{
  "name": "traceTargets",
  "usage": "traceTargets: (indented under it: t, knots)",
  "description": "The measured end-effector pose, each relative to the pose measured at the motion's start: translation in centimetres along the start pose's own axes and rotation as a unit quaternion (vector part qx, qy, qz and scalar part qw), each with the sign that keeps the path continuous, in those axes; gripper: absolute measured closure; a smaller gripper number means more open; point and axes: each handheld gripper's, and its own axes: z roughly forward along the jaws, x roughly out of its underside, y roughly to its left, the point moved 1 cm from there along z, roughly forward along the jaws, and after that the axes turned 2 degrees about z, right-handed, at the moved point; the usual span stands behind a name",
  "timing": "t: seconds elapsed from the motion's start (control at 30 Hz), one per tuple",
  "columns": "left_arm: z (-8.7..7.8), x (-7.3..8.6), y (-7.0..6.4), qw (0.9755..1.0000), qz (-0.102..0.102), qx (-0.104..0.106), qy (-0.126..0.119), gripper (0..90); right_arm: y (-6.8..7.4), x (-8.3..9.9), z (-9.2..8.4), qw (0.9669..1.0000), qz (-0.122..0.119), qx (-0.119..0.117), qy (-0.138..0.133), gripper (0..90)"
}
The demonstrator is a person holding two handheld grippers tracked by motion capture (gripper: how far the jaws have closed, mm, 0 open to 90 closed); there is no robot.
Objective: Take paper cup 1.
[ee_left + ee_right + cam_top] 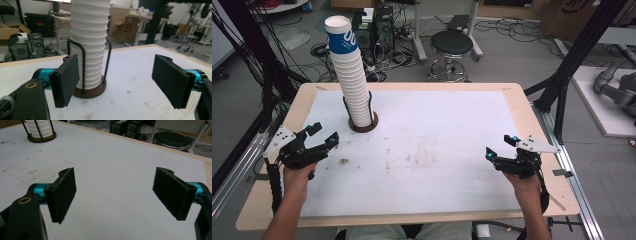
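White lettering stands on the blue band of the top paper cup (341,36) on the cup stack (353,85), but only rounded strokes like "00" can be made out. Behind the stack in the left gripper view, a cardboard box (130,31) bears a dark mark, perhaps "SF", too blurred to be sure. No other writing is legible.

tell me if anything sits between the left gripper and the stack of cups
Nothing visible does. The left gripper hangs open near the table's left edge, and only bare white mat lies between it and the stack of cups. In the left gripper view the holder's black rods ring the stack's lower part.
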Motion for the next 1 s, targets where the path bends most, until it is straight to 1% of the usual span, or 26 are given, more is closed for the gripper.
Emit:
traceTargets:
  t: [0.03, 0.07, 0.1, 0.2, 0.23, 0.37, 0.4, 0.43, 0.5, 0.53, 0.57, 0.67, 0.73, 0.8, 0.9, 0.93, 1.0]
  knots:
    - [0.0, -0.1, 0.0, 0.9999, -0.01, 0.007, 0.001, 21.6, 0.0, 0.0, 0.0, 1.0, 0.0, 0.0, 0.0, 19.3]
    - [0.1, -0.3, 0.0, 0.9999, -0.014, 0.007, 0.003, 20.0, 0.1, 0.0, 0.0, 1.0, 0.0, -0.001, 0.001, 19.3]
    - [0.1, -0.5, -0.1, 0.9999, -0.012, 0.004, 0.005, 15.2, 0.2, -0.1, -0.1, 1.0, -0.007, 0.0, 0.002, 19.3]
    - [0.1, -1.7, 0.0, 1.0, -0.005, -0.001, -0.008, 15.2, 0.2, -0.1, -0.1, 1.0, -0.008, -0.002, 0.003, 19.3]
    - [0.1, -2.2, 0.0, 0.9999, -0.005, 0.004, -0.009, 15.2, 0.3, -0.2, -0.1, 1.0, -0.008, -0.003, 0.002, 19.3]
    - [0.5, -4.9, 0.4, 0.9998, -0.013, 0.015, -0.01, 15.6, 0.4, -0.3, -0.2, 0.9999, -0.005, -0.008, 0.005, 19.3]
    - [0.6, -5.7, 0.5, 0.9998, -0.008, 0.017, -0.009, 15.5, 0.4, -0.3, -0.2, 0.9999, -0.001, -0.01, 0.008, 19.3]
    - [0.8, -6.5, 0.5, 0.9998, -0.006, 0.016, -0.009, 15.5, 0.4, -0.4, 0.0, 0.9998, -0.003, -0.014, 0.011, 19.3]
    - [1.3, -8.0, 0.5, 0.9998, -0.008, 0.016, -0.011, 15.4, 0.5, -0.5, 0.1, 0.9998, -0.004, -0.016, 0.014, 19.3]
    - [1.5, -8.8, 0.5, 0.9998, -0.006, 0.018, -0.01, 15.4, 0.5, -0.5, 0.1, 0.9998, -0.004, -0.016, 0.014, 19.3]
    - [1.8, -9.5, 0.5, 0.9996, 0.001, 0.026, -0.008, 15.4, 0.5, -0.6, 0.1, 0.9997, -0.004, -0.016, 0.015, 19.3]
    - [2.6, -11.7, 0.5, 0.9993, 0.017, 0.031, -0.009, 15.4, 0.6, -0.6, 0.3, 0.9996, -0.005, -0.022, 0.017, 19.4]
    - [3.2, -13.1, 0.5, 0.999, 0.02, 0.038, -0.012, 15.4, 0.6, -0.6, 0.3, 0.9996, -0.005, -0.024, 0.017, 19.3]
    - [4.0, -14.6, 0.6, 0.9986, 0.026, 0.045, -0.007, 15.4, 0.6, -0.6, 0.3, 0.9995, -0.002, -0.025, 0.017, 19.4]
    - [5.0, -16.4, 0.8, 0.9983, 0.036, 0.047, 0.003, 15.4, 0.6, -0.6, 0.3, 0.9995, -0.004, -0.026, 0.016, 19.4]
    - [5.3, -17.0, 0.8, 0.9979, 0.039, 0.051, 0.003, 15.4, 0.7, -0.6, 0.4, 0.9995, -0.005, -0.028, 0.017, 19.4]
    - [5.9, -18.0, 0.8, 0.9977, 0.046, 0.049, 0.009, 15.4, 0.6, -0.6, 0.4, 0.9994, -0.007, -0.028, 0.017, 19.4]
